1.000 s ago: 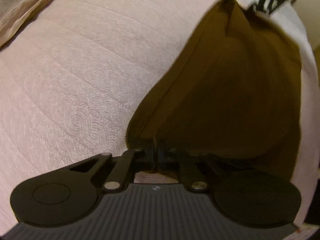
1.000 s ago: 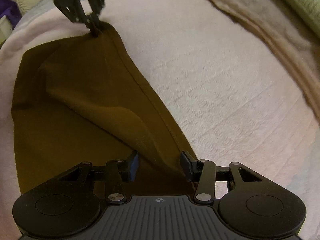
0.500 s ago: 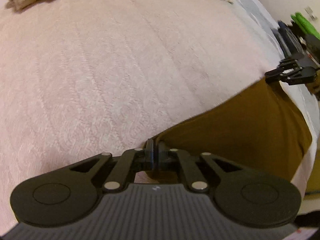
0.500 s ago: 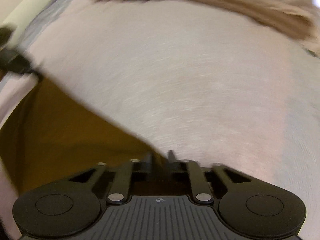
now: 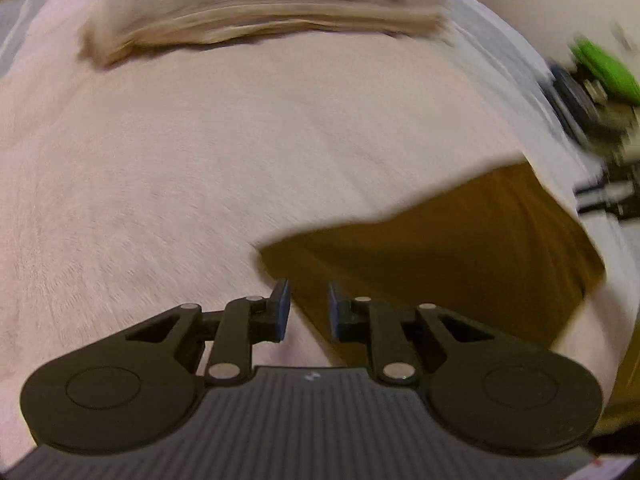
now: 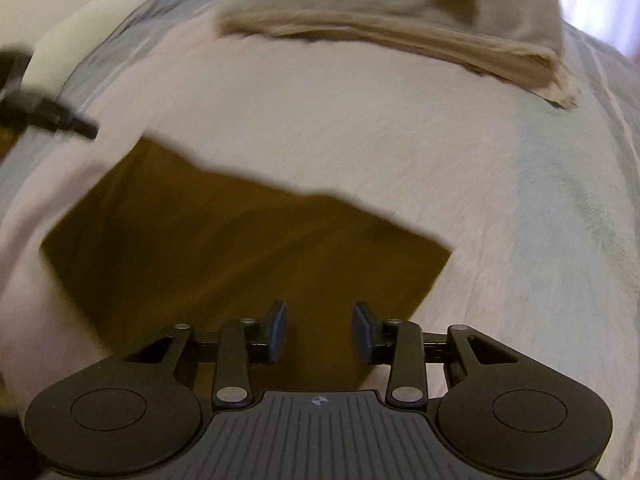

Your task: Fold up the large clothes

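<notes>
A dark brown garment [image 5: 460, 248] lies flat as a folded rectangle on the pale pink quilt [image 5: 200, 180]. My left gripper [image 5: 308, 308] hovers above the garment's near left corner, its jaws opening with nothing between them. In the right wrist view the same brown garment [image 6: 240, 248] spreads ahead and to the left. My right gripper [image 6: 320, 330] hangs over the garment's near edge, jaws opening, nothing between the pads. The left gripper's fingers [image 6: 44, 114] show blurred at the far left of that view, and the right gripper [image 5: 604, 196] shows dimly at the right edge of the left wrist view.
A folded beige blanket [image 5: 260, 20] lies across the far side of the bed, also seen as a beige stack [image 6: 420, 36]. A green object [image 5: 604, 68] and dark clutter sit beyond the bed's right edge. Grey-blue sheet [image 6: 560, 184] shows at the right.
Both grippers have let go of the brown garment's edge and lifted away. The garment now lies flat on the quilt. Both views have swung toward the beige blanket.
</notes>
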Tool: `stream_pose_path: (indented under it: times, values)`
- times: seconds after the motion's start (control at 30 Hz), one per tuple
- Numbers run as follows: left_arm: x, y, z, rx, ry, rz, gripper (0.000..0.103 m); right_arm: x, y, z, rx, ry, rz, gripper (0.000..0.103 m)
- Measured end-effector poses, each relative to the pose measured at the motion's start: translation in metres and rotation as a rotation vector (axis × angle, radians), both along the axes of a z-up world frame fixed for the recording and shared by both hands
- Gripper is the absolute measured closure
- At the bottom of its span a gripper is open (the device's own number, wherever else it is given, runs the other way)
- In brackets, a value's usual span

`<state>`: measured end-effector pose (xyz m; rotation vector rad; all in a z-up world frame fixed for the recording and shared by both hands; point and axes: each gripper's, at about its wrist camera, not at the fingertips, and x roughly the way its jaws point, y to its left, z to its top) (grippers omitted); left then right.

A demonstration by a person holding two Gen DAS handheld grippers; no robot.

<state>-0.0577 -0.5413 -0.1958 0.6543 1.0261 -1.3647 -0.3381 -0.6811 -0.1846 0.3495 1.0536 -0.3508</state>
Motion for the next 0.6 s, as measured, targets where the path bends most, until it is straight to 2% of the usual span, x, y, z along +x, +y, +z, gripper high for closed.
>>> stream_pose_path:
  times: [0.07,0.13,0.27,0.37,0.43,0.47,0.6]
  values:
    - [-0.030,0.015,0.009,-0.005,-0.063,-0.076,0.084,-0.010,0.027,0.000,-0.029,0.015,0.061,0.065]
    - [-0.066,0.031,0.013,-0.003,-0.139,-0.161,0.075,-0.021,0.054,-0.003,-0.061,0.023,0.117,0.064]
    - [-0.132,0.059,0.012,-0.002,-0.267,-0.346,0.070,-0.040,0.090,-0.014,-0.102,0.038,0.149,0.062]
    - [-0.174,0.078,-0.002,-0.021,-0.426,-0.527,0.063,-0.051,0.110,-0.022,-0.160,0.060,0.154,0.062]
    - [-0.190,0.089,-0.017,-0.033,-0.530,-0.641,0.062,-0.054,0.126,-0.026,-0.235,0.088,0.177,0.061]
    - [-0.196,0.093,-0.026,-0.034,-0.610,-0.663,0.062,-0.055,0.132,-0.029,-0.275,0.105,0.199,0.061]
    - [-0.207,0.104,-0.059,-0.050,-0.802,-0.796,0.061,-0.050,0.169,-0.049,-0.479,0.181,0.368,0.058]
